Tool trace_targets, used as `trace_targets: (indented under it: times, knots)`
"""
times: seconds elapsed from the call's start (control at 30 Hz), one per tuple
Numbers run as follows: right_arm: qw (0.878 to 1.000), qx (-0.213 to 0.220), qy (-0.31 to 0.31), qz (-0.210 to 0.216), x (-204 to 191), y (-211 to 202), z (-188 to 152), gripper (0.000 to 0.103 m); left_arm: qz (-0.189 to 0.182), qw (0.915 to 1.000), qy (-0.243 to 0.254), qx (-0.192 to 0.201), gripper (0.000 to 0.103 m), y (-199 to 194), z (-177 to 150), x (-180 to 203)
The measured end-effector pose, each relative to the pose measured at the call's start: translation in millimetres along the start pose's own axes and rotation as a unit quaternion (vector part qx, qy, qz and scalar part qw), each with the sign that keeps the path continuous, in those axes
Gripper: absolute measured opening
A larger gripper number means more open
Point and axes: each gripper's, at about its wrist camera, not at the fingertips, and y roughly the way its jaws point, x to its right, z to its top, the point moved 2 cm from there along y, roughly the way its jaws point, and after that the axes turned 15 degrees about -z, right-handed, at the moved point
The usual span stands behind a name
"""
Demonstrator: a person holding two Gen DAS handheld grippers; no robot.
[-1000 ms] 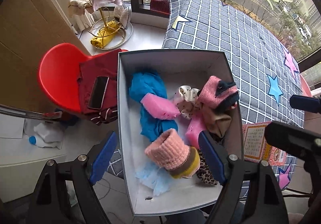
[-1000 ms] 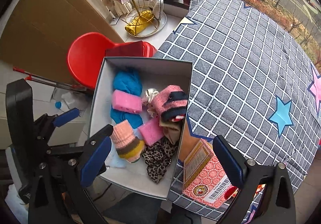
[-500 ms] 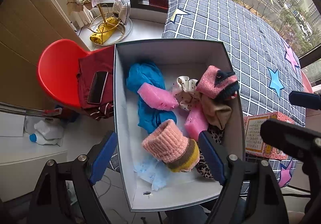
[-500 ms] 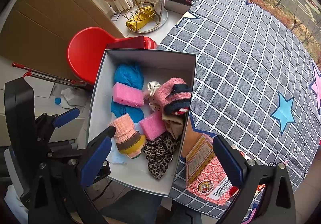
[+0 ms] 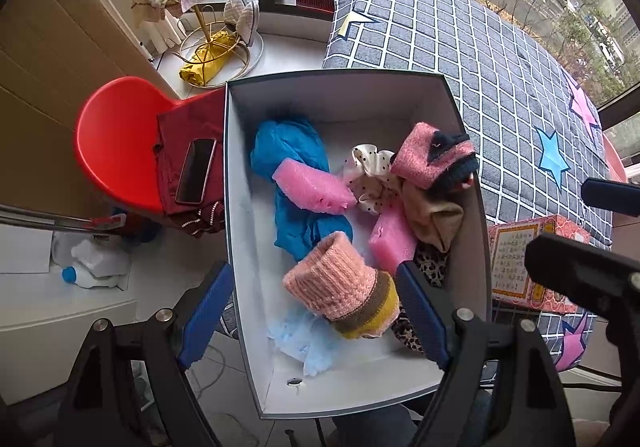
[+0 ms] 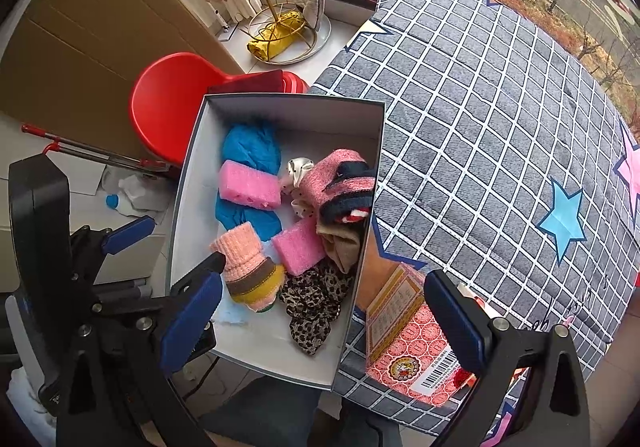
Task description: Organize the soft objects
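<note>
A grey box (image 5: 226, 167) with a white inside holds several soft items. Among them are a blue cloth (image 5: 288, 143), two pink foam blocks (image 5: 312, 187), a dotted scrunchie (image 5: 372, 171), a pink and navy knit (image 5: 432, 159), a leopard cloth (image 6: 312, 307) and a peach knit hat (image 5: 332, 283). My left gripper (image 5: 316, 311) hangs open above the box's near end, over the hat and holding nothing. My right gripper (image 6: 320, 323) is also open and empty. It straddles the box's right wall (image 6: 360, 267).
A red chair (image 5: 112, 151) left of the box carries a dark red garment and a phone (image 5: 196, 175). An orange patterned carton (image 6: 408, 335) lies on the grey checked quilt (image 6: 480, 127) to the right. A gold rack (image 5: 208, 27) with cloths stands by the window.
The whole scene has slid slightly upward in both views. The items in the box lie as before, and both grippers stay open.
</note>
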Motion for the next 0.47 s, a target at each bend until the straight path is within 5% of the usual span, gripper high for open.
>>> trace_targets:
  times: [0.3, 0.47]
  knots:
    - [1.000, -0.003, -0.001, 0.003, -1.4, 1.7, -1.3, 0.102, 0.011, 0.9998, 0.017, -0.007, 0.085, 4.5, -2.4, 2.9]
    - [1.000, -0.006, 0.001, 0.005, -1.5, 5.0, -2.0, 0.102, -0.021, 0.9996, 0.018, 0.004, 0.085, 2.0, -3.6, 1.5]
